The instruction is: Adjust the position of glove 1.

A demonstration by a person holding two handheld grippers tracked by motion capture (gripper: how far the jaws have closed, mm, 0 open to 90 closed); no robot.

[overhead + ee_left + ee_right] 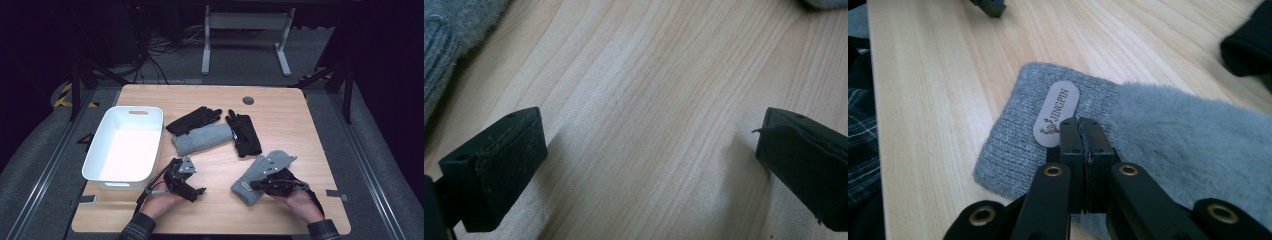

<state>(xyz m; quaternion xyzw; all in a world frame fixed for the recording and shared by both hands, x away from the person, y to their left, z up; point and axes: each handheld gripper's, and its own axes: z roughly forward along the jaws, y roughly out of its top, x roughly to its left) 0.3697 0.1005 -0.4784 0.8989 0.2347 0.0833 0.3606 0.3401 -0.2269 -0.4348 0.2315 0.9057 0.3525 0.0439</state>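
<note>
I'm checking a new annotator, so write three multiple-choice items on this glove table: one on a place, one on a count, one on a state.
1. Where does the white bin stand on the table, seen from above?
A. left side
B. right side
C. far middle

2. How many black gloves lie on the table?
A. one
B. two
C. four

3. How do the jaws of the left gripper stand?
A. shut on a glove
B. shut on nothing
C. open over bare wood

Answers:
1 A, the bin sits by the left edge in the high view.
2 B, one black glove and another flank the grey mitten at the middle.
3 C, the left gripper view shows a wide gap with wood grain between the jaws.
</note>
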